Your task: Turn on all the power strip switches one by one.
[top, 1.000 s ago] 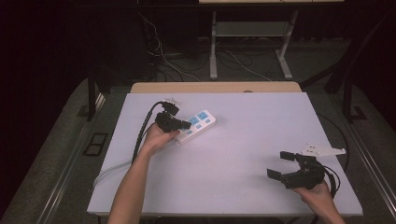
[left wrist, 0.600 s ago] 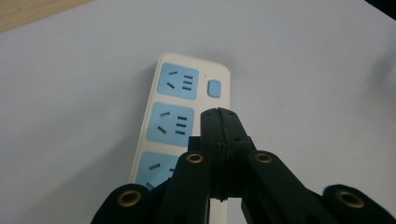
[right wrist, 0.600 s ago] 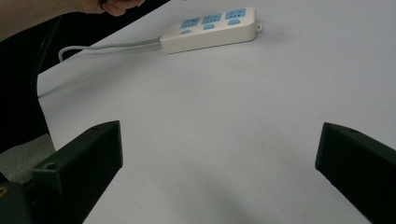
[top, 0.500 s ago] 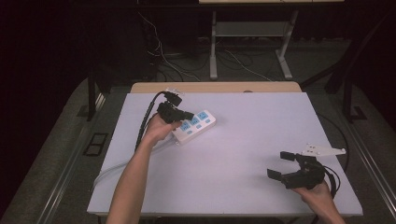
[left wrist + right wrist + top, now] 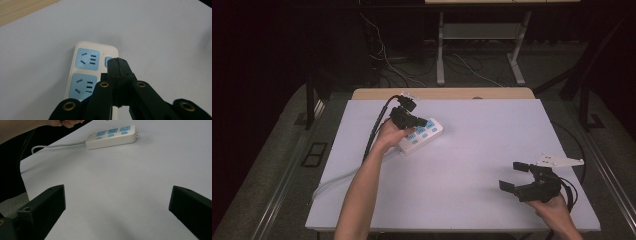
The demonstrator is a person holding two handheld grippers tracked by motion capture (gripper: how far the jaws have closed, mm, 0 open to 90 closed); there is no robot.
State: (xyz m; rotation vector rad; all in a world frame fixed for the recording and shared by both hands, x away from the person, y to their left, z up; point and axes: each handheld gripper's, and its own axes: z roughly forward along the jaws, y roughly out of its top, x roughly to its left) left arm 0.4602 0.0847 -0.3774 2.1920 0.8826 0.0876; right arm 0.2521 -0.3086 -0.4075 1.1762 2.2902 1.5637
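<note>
One power strip (image 5: 422,135), white with blue sockets, far-left on tabletop (image 5: 472,150) | left tongs (image 5: 117,62) pressed together, tips over strip's small blue switch | right tongs (image 5: 514,176) apart, empty, well away from strip.

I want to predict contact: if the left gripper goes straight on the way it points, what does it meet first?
Probably the power strip: the shut left gripper points down at its small blue switch, though the remaining gap is unclear.

I lifted my left gripper (image 5: 416,121), jaws pressed together, slightly toward twelve o'clock over the power strip (image 5: 426,135).
</note>
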